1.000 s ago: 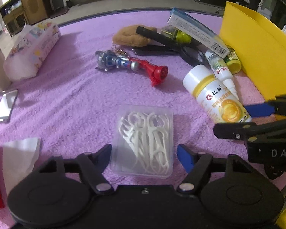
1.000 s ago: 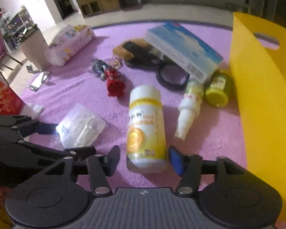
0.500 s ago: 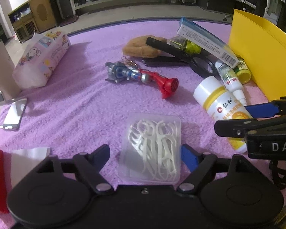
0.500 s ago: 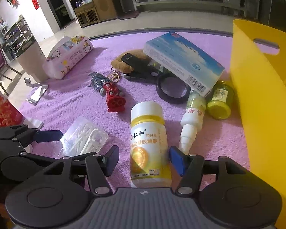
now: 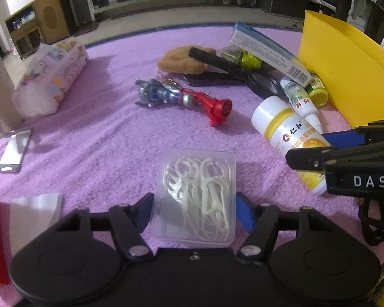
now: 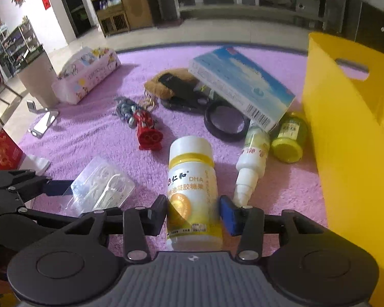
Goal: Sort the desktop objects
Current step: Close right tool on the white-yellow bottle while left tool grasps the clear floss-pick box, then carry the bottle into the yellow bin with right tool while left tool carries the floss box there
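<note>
A clear box of white floss picks [image 5: 197, 179] lies on the purple cloth [image 5: 102, 133] between the fingers of my left gripper [image 5: 194, 213]. Its jaws are closing and both pads meet the box's sides. A white bottle with a yellow label [image 6: 192, 179] lies on its side between the fingers of my right gripper [image 6: 193, 212]. Those jaws are closing too, with the pads against the bottle's lower body. In the left wrist view the right gripper [image 5: 320, 145] straddles the same bottle [image 5: 289, 133]. The right wrist view shows the left gripper [image 6: 56, 199] beside the floss box [image 6: 99, 189].
A tall yellow bin [image 6: 345, 128] stands at the right. Behind lie a red and blue toy figure [image 5: 184, 99], a blue carton [image 6: 238, 89], a magnifier [image 6: 225, 122], a spray bottle [image 6: 253, 153] and a yellow jar [image 6: 289, 138]. A tissue pack [image 5: 51, 76] and phone stand [image 5: 12, 151] sit left.
The left jaws widened around the floss box, then narrowed until they meet its sides. The right jaws narrowed from a loose straddle onto the bottle. Neither hand has shifted much.
</note>
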`<state>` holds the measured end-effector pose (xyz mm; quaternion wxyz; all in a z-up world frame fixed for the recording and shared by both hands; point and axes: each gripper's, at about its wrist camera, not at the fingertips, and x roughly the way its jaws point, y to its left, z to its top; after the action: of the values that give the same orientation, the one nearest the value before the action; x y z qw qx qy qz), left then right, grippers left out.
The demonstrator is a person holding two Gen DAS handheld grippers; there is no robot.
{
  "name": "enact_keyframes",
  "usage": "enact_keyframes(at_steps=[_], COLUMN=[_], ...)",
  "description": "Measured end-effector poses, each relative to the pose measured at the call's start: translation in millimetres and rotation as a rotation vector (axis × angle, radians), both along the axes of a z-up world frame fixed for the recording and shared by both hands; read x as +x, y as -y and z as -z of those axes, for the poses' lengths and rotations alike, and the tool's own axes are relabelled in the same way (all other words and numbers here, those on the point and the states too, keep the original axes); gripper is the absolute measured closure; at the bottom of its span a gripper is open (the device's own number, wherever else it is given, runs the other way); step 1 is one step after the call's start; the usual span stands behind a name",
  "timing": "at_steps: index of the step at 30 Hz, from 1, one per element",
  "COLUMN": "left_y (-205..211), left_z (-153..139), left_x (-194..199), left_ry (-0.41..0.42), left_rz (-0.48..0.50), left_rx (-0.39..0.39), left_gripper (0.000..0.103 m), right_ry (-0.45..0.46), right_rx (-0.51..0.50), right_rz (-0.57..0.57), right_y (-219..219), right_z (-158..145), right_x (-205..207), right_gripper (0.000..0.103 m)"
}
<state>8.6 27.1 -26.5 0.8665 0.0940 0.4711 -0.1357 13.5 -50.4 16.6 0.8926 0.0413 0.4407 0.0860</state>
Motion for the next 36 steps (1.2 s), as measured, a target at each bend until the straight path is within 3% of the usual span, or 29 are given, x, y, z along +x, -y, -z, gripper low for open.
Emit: enact_keyframes(at_steps=[8, 12, 13, 14, 15, 16, 20, 24, 28, 32, 36], left_y=[7.4, 21.6, 29.4, 40.4, 53.0, 68.4, 126.9, 153.2, 125.9, 80.8, 63.6], left_z=[-57.5, -97.3, -108.7, -121.1, -131.8, -141.5, -155.8, -149.1, -128.9, -110.4, -109.0], left_x=[-27.9, -44.7, -48.3, -51.7, -54.5, -56.1, -46.2, -39.2, -35.0, -41.0, -62.3], left_ry=[0.136, 0.207, 0.228, 0.254, 0.275, 0.291, 0.276, 0.252, 0.208, 0.153, 0.179], left_rz=[-0.030, -0.029, -0.012, 0.011, 0.035, 0.057, 0.104, 0.073, -0.032, -0.101, -0.018], left_rx=[-0.041, -0.074, -0.081, -0.088, -0.096, -0.107, -0.150, -0.127, -0.057, -0.068, -0.088], left_gripper=[0.039, 0.039, 0.039, 0.039, 0.039, 0.039, 0.039, 0.038, 0.038, 0.038, 0.038], right_ry=[0.160, 0.333, 0.372, 0.413, 0.439, 0.466, 0.490, 0.435, 0.359, 0.341, 0.351], right_rx=[0.120, 0.184, 0.208, 0.238, 0.265, 0.300, 0.392, 0.464, 0.412, 0.386, 0.390], right_rz=[0.027, 0.056, 0.079, 0.111, 0.152, 0.196, 0.307, 0.253, 0.195, 0.203, 0.233], right_y=[12.2, 33.4, 44.8, 60.0, 76.0, 93.2, 158.5, 182.6, 168.8, 151.8, 138.4], right_z=[-38.5, -78.1, -86.8, -96.0, -103.2, -108.8, -110.0, -96.7, -88.2, -92.5, -97.1], right_x=[-36.0, -62.8, -70.8, -78.4, -84.0, -89.0, -99.5, -100.4, -86.1, -77.8, -85.1], right_gripper=[0.058, 0.059, 0.063, 0.098, 0.096, 0.101, 0.100, 0.091, 0.087, 0.084, 0.071])
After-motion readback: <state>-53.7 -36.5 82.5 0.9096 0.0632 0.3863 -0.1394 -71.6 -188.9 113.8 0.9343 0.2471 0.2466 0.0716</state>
